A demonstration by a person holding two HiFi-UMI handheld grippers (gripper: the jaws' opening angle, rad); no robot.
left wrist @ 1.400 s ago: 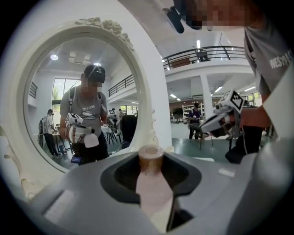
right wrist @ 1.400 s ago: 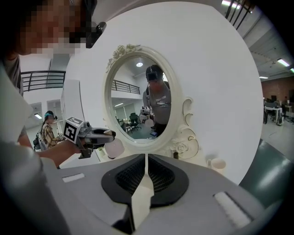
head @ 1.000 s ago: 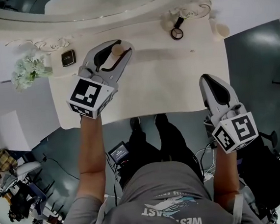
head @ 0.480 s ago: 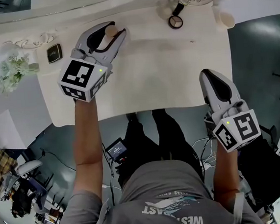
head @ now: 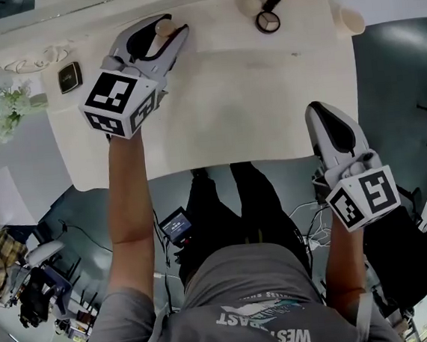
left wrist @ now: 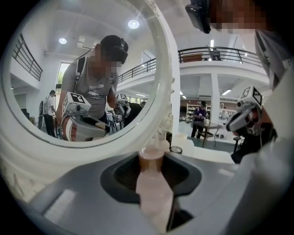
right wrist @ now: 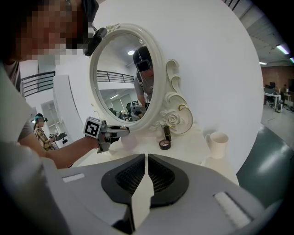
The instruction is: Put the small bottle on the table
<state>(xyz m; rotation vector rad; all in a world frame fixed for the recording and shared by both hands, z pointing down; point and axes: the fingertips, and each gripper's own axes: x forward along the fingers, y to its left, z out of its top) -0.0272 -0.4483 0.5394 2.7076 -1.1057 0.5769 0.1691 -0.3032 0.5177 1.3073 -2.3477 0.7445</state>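
The right tongs [head: 318, 110] are nearest, at the near right edge of the counter [head: 252, 102]. Their two jaws are pressed together and nothing is between them.

The left tongs [head: 173, 27] reach further in, over the far left part of the counter. They are closed on the small bottle [left wrist: 154, 197]. The bottle stands upright between the jaws, and its brownish cap points up past the tips. Its body looks pale pink. If its base touches the counter, I cannot tell.

Left of these tongs lies one small dark box [head: 69, 76], and further left is one bunch of pale flowers [head: 1, 112].

Far ahead of the right tongs, slightly to their right, stands one white cup [right wrist: 218, 143]. What it contains is not visible. Between the cup and the left tongs lies one round dark-rimmed case [right wrist: 164, 145], with one small dark tube [right wrist: 166, 132] upright just behind it.

Behind all of these stands one oval mirror [right wrist: 158, 82] in a white carved frame, directly ahead of the left tongs.
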